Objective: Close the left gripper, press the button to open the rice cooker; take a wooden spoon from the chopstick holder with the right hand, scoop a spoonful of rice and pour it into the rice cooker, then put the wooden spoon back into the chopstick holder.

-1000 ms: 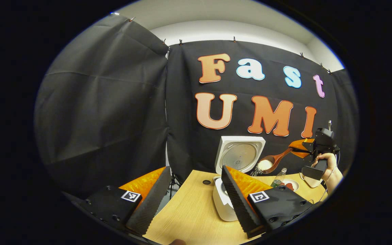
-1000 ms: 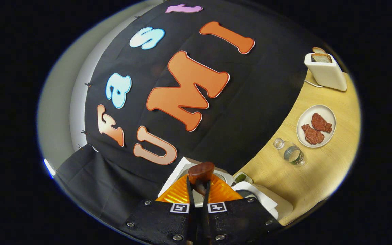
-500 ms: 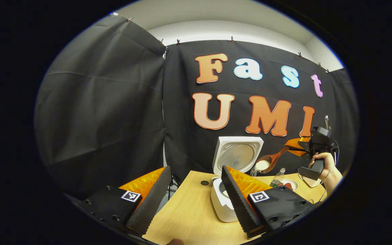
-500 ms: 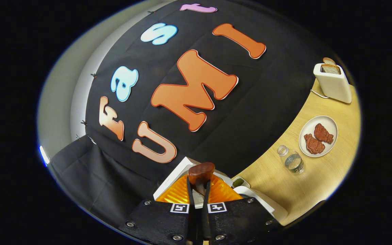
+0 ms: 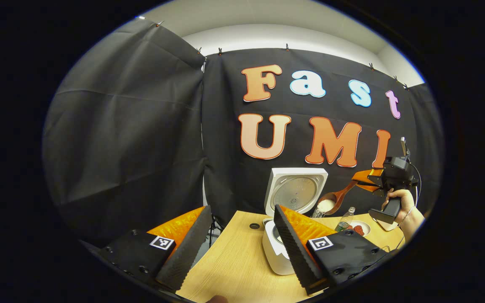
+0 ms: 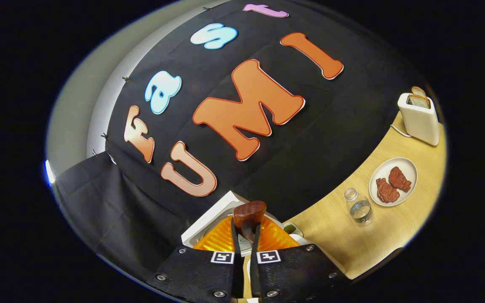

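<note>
right claw [image 6: 245,235] clamps wooden spoon [image 6: 249,213] | rice cooker [image 6: 209,221] lid up beneath | plate [image 6: 409,166], toaster [image 6: 421,120] on table [image 6: 377,235]

Cloth-walled [image 5: 133,126] demo booth, tabletop [image 5: 234,261]

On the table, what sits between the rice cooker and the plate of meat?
In the right gripper view, a clear bottle stands on the table between the rice cooker and the plate, close beside the plate.

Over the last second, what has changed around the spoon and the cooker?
The right claw, shut on the wooden spoon, rose a little and rolled, so the table sits more level in its view. Rice keeps falling toward the open rice cooker. The left claw stayed open and almost still.
</note>
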The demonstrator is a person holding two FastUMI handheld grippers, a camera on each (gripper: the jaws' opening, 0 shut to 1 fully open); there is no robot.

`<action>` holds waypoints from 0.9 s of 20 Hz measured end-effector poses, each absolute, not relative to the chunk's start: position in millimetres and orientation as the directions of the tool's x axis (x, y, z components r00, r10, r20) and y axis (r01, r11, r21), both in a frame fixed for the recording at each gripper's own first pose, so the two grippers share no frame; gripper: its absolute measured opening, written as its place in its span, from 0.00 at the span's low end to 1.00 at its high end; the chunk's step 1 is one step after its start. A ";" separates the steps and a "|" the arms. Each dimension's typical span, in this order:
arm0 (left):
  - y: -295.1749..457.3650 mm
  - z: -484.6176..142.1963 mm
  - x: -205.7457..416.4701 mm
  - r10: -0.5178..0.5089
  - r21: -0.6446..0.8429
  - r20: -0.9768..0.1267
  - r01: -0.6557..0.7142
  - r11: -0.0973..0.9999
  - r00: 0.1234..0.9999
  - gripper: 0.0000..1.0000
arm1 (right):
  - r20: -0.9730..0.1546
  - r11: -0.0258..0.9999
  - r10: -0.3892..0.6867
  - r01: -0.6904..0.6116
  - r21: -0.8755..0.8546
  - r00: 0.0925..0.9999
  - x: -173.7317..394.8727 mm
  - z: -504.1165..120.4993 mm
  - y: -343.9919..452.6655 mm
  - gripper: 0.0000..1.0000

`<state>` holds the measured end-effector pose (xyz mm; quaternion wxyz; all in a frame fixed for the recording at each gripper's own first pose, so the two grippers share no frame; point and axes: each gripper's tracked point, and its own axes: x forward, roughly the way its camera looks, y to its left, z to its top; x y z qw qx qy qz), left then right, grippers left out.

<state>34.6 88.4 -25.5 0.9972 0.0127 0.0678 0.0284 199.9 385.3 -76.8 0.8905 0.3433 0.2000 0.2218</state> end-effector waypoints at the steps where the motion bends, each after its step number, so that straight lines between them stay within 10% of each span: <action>1: 87.9 -26.3 35.5 0.059 0.029 -0.135 -0.056 0.998 0.989 1.00 | -0.203 0.672 0.534 -0.266 0.691 0.821 200.0 -78.7 385.7 0.05; 18: 87.6 -33.1 40.3 0.064 0.035 -0.151 -0.059 0.998 0.986 1.00 | -0.162 0.764 0.570 -0.448 0.465 0.805 189.4 -70.7 409.6 0.05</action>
